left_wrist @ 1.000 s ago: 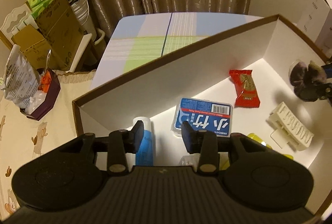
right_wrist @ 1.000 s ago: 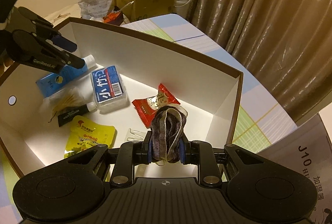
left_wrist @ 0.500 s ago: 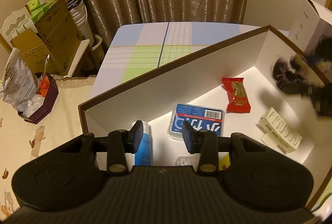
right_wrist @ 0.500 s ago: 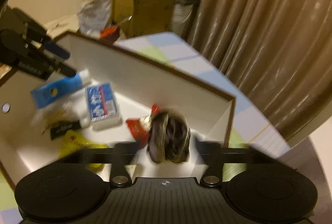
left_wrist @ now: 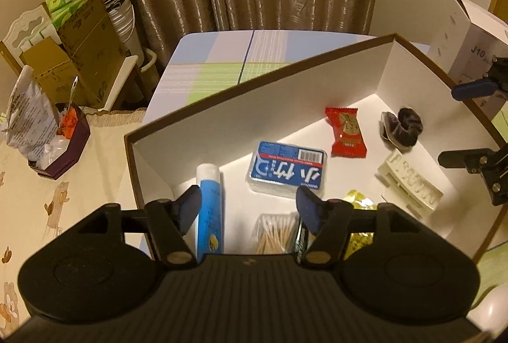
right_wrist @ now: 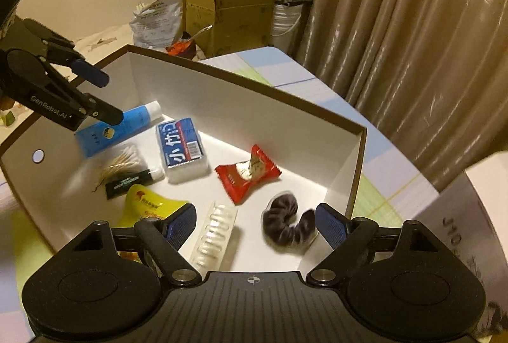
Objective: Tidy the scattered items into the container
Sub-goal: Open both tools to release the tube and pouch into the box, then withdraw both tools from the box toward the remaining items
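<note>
Scrunchie (right_wrist: pixel 285 227) lay loose on the floor of the box (right_wrist: pixel 247 108), near its corner wall, beside a red candy wrapper (right_wrist: pixel 246 176). Right gripper (right_wrist: pixel 254 224) hung above it, jaws just opened wide and released, nothing pressed between them. Left gripper (left_wrist: pixel 247 209) hovered over a blue tube (left_wrist: pixel 209 203), jaws just opening, also empty.

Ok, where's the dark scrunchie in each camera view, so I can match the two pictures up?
Left wrist view: the scrunchie lies on the box floor at upper right, right of the red snack packet.
Right wrist view: the scrunchie lies low and centre, just ahead of the open right gripper.
Shared landmark: the red snack packet beside it.
</note>
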Available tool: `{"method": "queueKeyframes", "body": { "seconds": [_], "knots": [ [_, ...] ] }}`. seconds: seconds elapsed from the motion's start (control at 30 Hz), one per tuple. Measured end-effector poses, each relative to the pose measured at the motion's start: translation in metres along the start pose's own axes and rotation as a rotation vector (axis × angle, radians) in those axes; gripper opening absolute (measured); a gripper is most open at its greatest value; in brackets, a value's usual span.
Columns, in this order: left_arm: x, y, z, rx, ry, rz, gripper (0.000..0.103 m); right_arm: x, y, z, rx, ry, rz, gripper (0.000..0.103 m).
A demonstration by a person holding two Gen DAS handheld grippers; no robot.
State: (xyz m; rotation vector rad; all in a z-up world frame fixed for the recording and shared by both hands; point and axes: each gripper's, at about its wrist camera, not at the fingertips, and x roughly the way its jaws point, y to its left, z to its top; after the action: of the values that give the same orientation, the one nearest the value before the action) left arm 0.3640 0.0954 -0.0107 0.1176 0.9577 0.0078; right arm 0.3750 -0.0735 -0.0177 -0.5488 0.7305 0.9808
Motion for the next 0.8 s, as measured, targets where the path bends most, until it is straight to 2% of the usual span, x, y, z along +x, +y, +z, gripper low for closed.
{"method": "queueKeyframes", "body": {
  "seconds": [0.1,0.17,0.2,0.3,0.4,0.8],
  "knots": [
    [-0.009,-0.004,-0.005,-0.002,0.002,-0.008,0.072,-0.008,0.002,-0.003,0.018,-0.002,0.005,0.088],
    [-0.017,-0.008,-0.009,-0.003,0.000,-0.016,0.078,-0.015,0.005,-0.005,0.026,-0.011,-0.005,0.103],
    [-0.021,-0.009,-0.010,-0.003,-0.002,-0.018,0.083,-0.020,0.007,-0.006,0.028,-0.024,-0.006,0.103],
    [-0.032,-0.015,-0.015,-0.003,-0.011,-0.019,0.091,-0.030,0.012,-0.009,0.040,-0.040,0.010,0.103],
    [-0.043,-0.020,-0.020,-0.008,-0.018,-0.021,0.095,-0.038,0.018,-0.011,0.049,-0.041,0.009,0.103],
    [-0.086,-0.033,-0.041,-0.027,-0.042,-0.011,0.099,-0.075,0.043,-0.018,0.056,-0.063,-0.013,0.103]
  ]
}}
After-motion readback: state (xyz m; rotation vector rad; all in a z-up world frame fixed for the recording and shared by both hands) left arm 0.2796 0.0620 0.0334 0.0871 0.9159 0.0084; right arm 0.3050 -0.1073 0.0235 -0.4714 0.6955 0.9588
